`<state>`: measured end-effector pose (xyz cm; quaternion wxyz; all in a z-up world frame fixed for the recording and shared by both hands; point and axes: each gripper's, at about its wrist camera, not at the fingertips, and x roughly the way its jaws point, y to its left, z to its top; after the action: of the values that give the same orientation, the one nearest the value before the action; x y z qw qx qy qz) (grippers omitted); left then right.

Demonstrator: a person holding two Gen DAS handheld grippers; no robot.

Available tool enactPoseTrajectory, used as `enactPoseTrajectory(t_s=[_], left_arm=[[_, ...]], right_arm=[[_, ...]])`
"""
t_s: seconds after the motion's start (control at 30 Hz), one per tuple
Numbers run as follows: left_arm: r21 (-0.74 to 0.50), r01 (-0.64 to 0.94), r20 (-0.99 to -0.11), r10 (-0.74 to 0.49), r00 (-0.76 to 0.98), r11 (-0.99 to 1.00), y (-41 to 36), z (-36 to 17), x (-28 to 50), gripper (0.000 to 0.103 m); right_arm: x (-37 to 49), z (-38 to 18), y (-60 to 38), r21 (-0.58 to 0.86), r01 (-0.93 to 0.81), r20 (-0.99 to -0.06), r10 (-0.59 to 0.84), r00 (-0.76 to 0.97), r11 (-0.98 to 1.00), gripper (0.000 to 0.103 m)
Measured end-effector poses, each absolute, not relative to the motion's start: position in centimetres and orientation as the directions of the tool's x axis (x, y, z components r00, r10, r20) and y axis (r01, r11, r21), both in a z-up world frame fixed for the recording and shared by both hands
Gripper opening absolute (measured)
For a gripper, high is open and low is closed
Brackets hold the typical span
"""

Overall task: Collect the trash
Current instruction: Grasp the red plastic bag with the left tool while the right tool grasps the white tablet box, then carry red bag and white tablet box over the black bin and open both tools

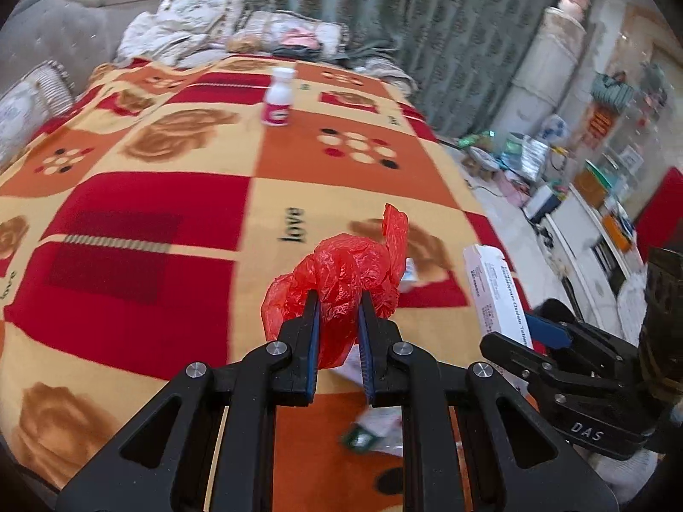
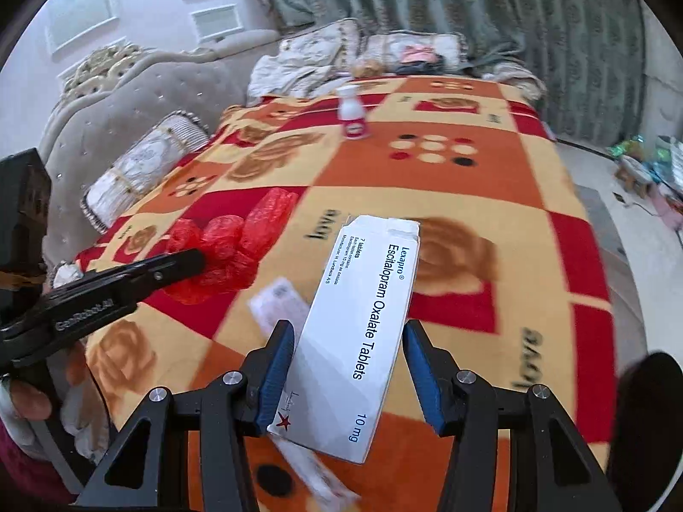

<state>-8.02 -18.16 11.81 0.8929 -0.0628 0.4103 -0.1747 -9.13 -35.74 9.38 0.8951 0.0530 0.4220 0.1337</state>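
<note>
While left gripper pinching red bag, right gripper around tablet box, lettering readable only rightward.

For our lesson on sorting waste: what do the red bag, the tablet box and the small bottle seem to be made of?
Red bag: thin glossy plastic film, crinkled and slightly see-through.
Tablet box: white printed cardboard, flat, with a torn flap.
Bottle: probably smooth white plastic, too blurred to be sure.

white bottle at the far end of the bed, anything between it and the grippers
Nothing stands on the blanket before the white bottle, but both grippers are full: the left gripper is shut on the red bag, the right gripper holds the tablet box.
</note>
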Motion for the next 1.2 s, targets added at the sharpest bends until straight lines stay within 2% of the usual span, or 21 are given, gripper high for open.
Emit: enactPoseTrajectory(t_s=[0.47,0.77,1.2], left_arm=[[-0.246,0.432,-0.71,-0.465,0.529,0.868,-29.5,12.7,-10.7,0.013],[-0.294,0.548,-0.7,-0.567,0.435,0.783,-36.8,13.2,-12.0,0.013],[-0.26,0.664,-0.738,-0.588,0.332,0.701,-47.0,11.5,-13.4,0.013]], right_arm=[[-14.3,9.3,-45.7,0.167,-0.014,-0.748,0.136,0.65,0.986,0.051],[-17.7,8.5,-53.4,0.148,0.149,-0.773,0.02,0.634,0.978,0.051],[-22.1,6.5,-61.1,0.194,0.317,-0.796,-0.04,0.604,0.928,0.051]])
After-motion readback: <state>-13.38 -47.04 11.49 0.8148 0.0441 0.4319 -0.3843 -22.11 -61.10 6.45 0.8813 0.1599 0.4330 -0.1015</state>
